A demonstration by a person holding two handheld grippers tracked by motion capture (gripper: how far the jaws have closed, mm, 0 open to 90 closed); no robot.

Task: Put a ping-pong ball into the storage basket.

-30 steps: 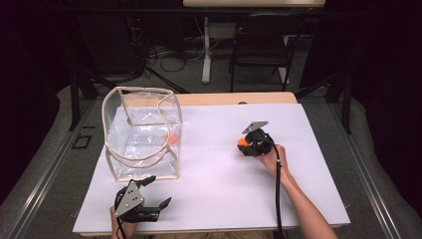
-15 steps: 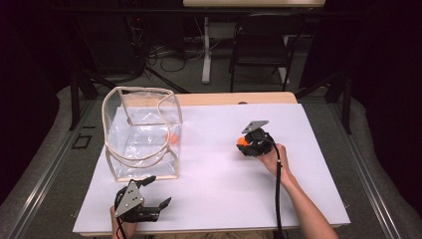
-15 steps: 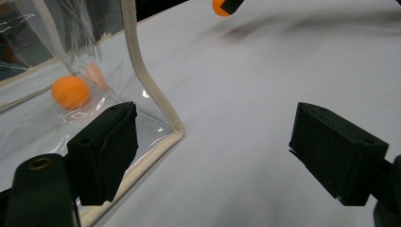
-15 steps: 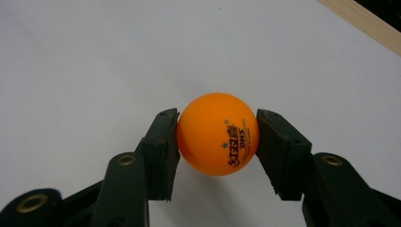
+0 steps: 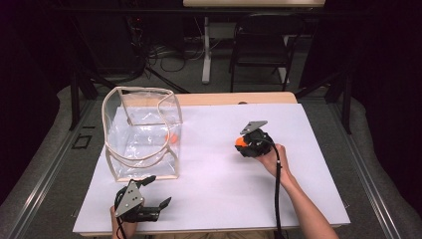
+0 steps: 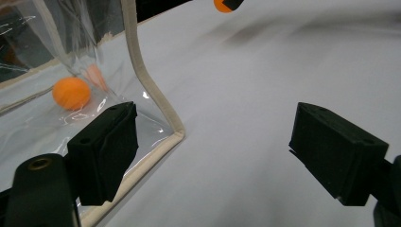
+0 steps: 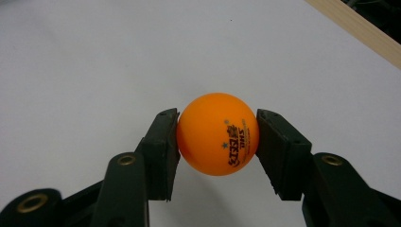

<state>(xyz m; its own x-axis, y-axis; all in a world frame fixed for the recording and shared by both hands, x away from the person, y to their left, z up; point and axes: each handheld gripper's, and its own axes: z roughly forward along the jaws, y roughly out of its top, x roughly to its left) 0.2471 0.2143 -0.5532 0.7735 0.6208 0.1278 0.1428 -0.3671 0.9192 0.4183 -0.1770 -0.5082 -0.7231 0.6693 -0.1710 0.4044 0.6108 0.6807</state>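
High view sat above the near edge of the table (image 5: 214, 199), facing forward and down, far enough to take in the whole white top and dark floor beyond.

Left gripper view rode low near the near-left corner, looking along its jaws across the top, close against the clear bag (image 6: 151, 109); far off at its upper edge was the orange ball (image 6: 222, 4).

Right gripper view looked steeply down, very near that ball (image 7: 217, 134), toward the wooden far edge.

Both gripper views shared the ball with the high view (image 5: 241, 142).
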